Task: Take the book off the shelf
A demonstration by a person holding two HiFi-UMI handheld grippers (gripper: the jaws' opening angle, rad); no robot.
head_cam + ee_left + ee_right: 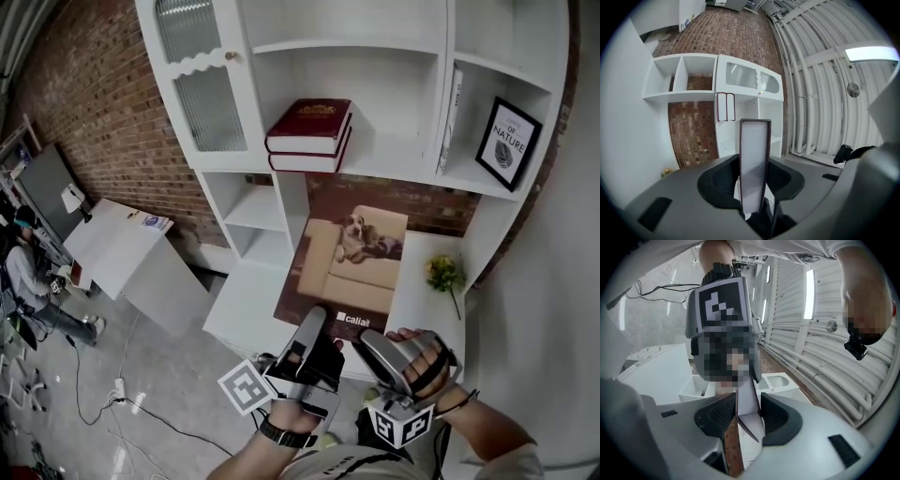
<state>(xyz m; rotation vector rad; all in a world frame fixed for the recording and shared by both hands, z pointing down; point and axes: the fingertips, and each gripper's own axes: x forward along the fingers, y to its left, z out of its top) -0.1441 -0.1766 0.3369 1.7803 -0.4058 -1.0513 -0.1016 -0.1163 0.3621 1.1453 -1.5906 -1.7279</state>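
Head view: large picture-cover book [352,258] held upright in front of the white shelf unit [394,159], its lower edge pinched by left tongs [317,323] and right tongs [367,345]; two red volumes [309,134] lie shelved. Left gripper view: tongs clamped on the book's edge [753,159]. Right gripper view: tongs clamped on its corner [749,408]. Step judged: removal nearly complete; next, carry it clear, both grips firm

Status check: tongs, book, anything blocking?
Grip: left tongs and right tongs both shut on dog-cover book, near edge. Book held in front of shelf unit. Two red books stacked on shelf behind; nothing in the way.
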